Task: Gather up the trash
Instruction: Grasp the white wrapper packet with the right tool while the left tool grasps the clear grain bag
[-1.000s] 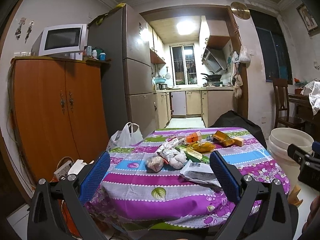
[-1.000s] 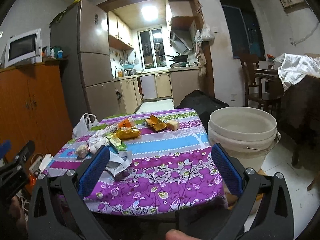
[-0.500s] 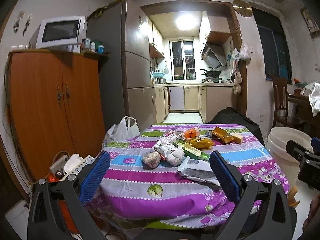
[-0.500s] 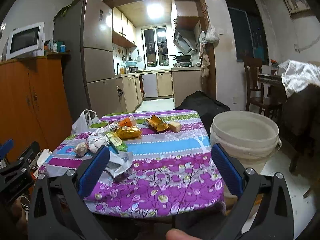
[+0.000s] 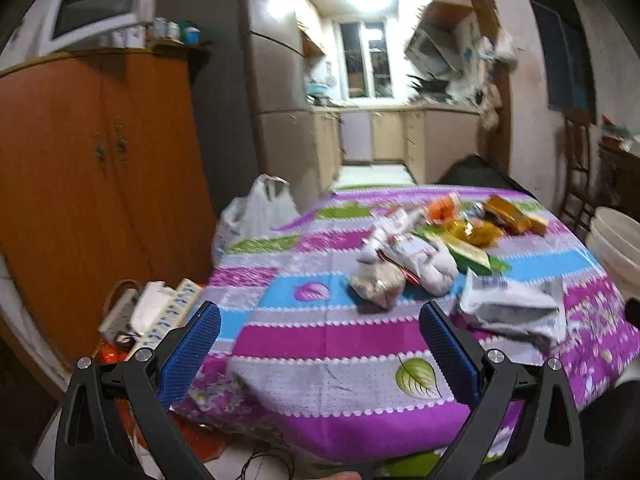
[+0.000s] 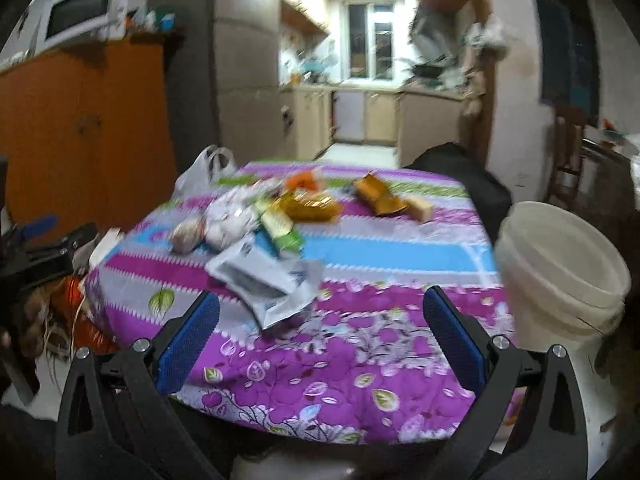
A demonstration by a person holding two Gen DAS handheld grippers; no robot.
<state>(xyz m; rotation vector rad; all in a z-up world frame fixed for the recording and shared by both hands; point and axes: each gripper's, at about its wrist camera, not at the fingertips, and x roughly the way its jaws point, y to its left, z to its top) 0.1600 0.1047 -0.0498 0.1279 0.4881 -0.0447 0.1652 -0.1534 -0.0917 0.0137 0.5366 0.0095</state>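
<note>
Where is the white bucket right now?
The white bucket stands beside the table's right edge in the right wrist view, just beyond the open right gripper.

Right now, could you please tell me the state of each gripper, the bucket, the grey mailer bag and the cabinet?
Left gripper: open, empty.
Right gripper: open, empty.
White plastic bucket: upright, lidless, beside the table.
Crumpled grey mailer bag: lying on the purple floral tablecloth, untouched.
Orange wooden cabinet: doors shut.

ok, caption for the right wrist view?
Open right hand-held gripper faces wrappers on a purple tablecloth, white bucket alongside.
</note>
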